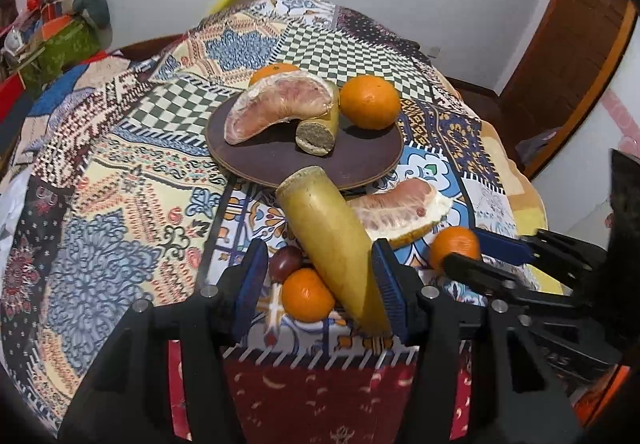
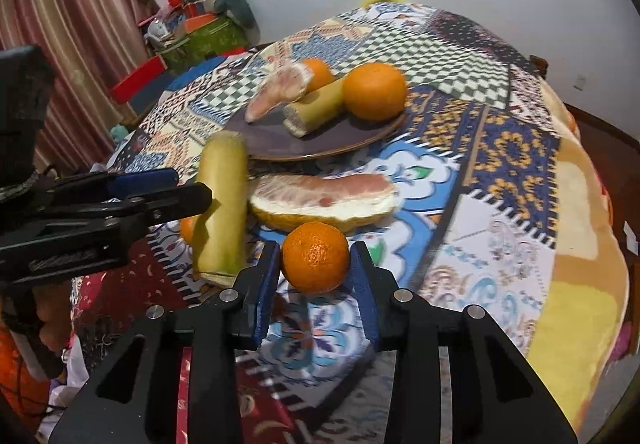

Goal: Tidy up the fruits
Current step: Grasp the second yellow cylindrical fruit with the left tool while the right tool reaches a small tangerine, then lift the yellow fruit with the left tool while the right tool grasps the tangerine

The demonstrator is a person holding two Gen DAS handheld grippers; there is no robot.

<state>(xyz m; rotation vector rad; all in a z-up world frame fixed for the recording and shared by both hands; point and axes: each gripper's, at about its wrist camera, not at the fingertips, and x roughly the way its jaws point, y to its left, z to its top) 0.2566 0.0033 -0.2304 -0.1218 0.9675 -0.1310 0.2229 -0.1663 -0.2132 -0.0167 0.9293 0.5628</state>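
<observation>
My right gripper [image 2: 316,248] is shut on a small mandarin [image 2: 316,256], a pad against each side; it also shows at the right of the left wrist view [image 1: 460,246]. My left gripper [image 1: 320,248] is open over a long yellow cane piece [image 1: 332,244], which lies close to its right finger, with a wide gap on the left. Beneath sit another mandarin [image 1: 308,294] and a dark plum [image 1: 286,262]. A brown plate [image 1: 360,160] carries a pomelo segment [image 1: 276,108], a short cane piece [image 1: 320,132] and two oranges [image 1: 370,102]. A second pomelo segment [image 2: 324,196] lies on the cloth.
A patchwork cloth [image 1: 120,184] covers the round table, whose near edge runs just under both grippers. A pile of boxes and fabric [image 2: 200,24] stands at the back left beside a striped curtain [image 2: 80,24]. A wooden door [image 1: 572,64] is to the right.
</observation>
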